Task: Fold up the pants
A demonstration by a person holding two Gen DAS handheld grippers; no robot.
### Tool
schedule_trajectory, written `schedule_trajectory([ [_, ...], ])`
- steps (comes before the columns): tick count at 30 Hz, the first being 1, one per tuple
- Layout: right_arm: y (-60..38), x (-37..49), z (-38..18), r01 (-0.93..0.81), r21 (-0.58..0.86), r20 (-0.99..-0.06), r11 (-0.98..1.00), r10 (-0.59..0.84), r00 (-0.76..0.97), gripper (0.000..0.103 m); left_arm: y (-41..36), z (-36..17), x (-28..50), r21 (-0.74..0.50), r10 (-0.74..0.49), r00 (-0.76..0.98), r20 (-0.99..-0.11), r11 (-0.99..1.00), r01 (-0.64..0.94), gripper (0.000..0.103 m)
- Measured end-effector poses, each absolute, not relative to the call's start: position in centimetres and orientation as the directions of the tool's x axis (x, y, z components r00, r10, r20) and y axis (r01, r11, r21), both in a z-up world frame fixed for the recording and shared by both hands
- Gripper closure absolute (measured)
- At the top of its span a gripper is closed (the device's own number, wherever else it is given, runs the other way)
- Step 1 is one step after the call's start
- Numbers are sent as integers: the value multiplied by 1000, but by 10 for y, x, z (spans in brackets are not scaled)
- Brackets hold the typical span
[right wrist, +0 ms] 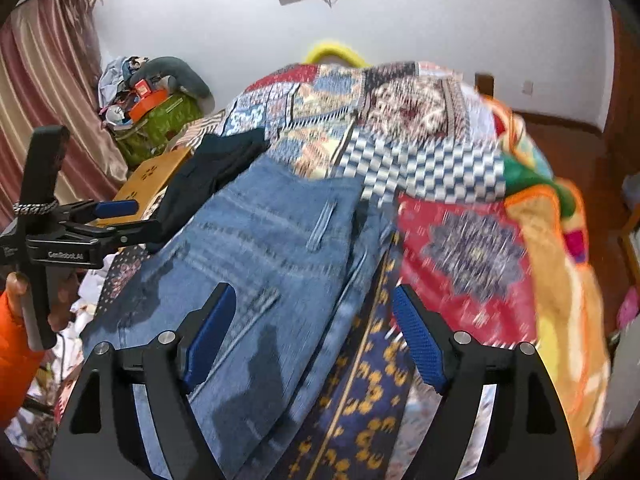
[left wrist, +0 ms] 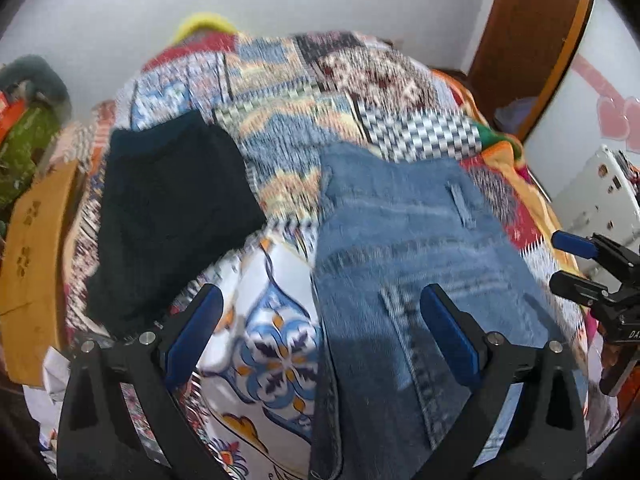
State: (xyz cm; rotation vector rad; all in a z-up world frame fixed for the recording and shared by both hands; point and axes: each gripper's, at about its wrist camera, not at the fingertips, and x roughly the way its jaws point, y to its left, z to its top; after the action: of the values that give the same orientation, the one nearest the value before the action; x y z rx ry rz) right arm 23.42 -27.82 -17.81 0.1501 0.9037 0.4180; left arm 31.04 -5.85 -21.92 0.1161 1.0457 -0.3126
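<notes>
1. left wrist view: the jeans (left wrist: pixel 404 248) lie on the patchwork bedspread (left wrist: pixel 280 76), flat and in a compact stack with the belt loops and waistband at the far end, which suggests at least one fold is already made.
2. right wrist view: the same jeans (right wrist: pixel 256 248) sit toward the near edge of the bed, on its left half as this camera sees it, with their right edge touching a dark blue and yellow patterned strip of the bedspread (right wrist: pixel 472 248).
3. the left gripper (left wrist: pixel 320 336) has its jaws spread wide; its right pad hangs over the denim, its left pad over bare bedspread, and no cloth is pinched.
4. the right gripper (right wrist: pixel 316 336) is likewise spread wide with nothing between the pads; the denim's right edge lies below the gap.
5. a folded dark garment (left wrist: pixel 168 216) rests just beside the jeans, toward the left edge of the bed, apparently an item already finished.
6. judgement: with both tools free of the cloth, the fold looks complete or nearly so; what may be left is one more halving or a little smoothing. motion blur hides how many layers there are.
</notes>
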Motion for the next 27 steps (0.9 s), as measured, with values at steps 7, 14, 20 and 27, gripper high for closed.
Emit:
schedule_trajectory([
  [7,-276,236,-221,-241,419,-766,876,483,425,25,-62,-250,323,-170,-277,329,-903,932,320,3],
  [14,-288,256,-241,-183,584,-713,791,607,351,25,-70,-267,346,-272,-365,236,-900,897,349,0],
  [20,-279,273,-245,-200,640,-676,742,667,314,28,-84,-279,358,-346,-430,192,-882,869,354,1],
  [27,-279,274,-239,-218,628,-671,747,661,335,61,-90,-272,351,-349,-443,207,-872,861,370,26],
])
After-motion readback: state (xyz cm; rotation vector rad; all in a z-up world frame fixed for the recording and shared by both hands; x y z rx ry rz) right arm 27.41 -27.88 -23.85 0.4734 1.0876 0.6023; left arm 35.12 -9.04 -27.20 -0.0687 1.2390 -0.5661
